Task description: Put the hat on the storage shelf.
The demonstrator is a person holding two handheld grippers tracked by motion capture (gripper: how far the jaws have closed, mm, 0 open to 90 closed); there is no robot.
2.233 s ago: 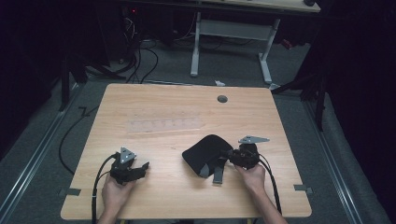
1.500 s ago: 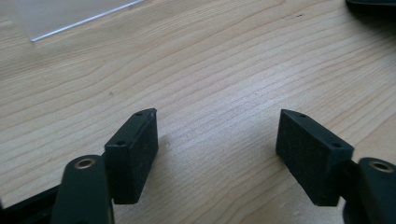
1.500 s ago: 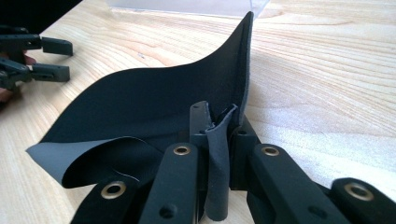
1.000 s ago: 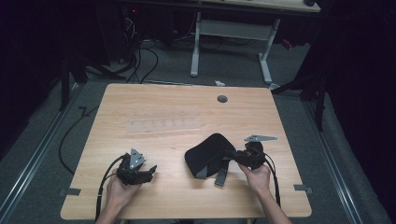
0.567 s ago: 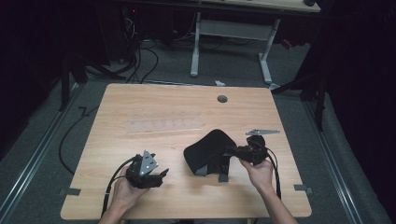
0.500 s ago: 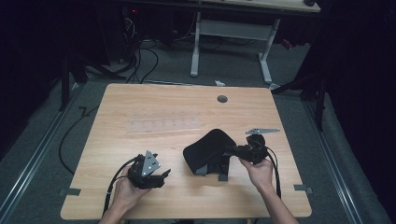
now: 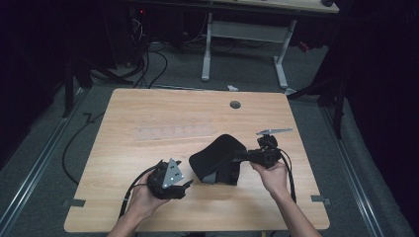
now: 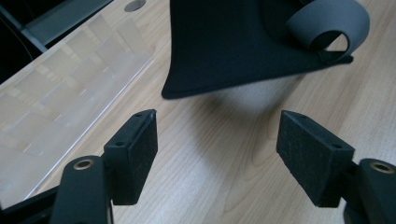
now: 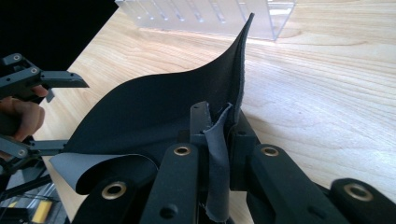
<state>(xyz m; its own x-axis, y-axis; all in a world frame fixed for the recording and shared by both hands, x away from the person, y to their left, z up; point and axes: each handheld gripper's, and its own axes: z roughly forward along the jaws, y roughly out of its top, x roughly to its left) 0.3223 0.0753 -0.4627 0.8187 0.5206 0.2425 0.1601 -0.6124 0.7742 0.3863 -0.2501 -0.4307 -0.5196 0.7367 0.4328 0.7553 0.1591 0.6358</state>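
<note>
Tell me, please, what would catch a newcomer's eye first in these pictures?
Most striking is the black fabric piece near the front middle of the wooden table, its edge pinched in the shut right gripper and lifted so that part of it hangs clear of the wood. The left gripper faces it with its jaws wide apart and nothing between them. A clear plastic tray lies flat behind, near the table's middle.

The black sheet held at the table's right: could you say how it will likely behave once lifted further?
Probably floppy: the black sheet bows and curls where the right tongs pinch its edge. Likely light, since one pinch holds a corner off the table. The left tongs are open.
</note>
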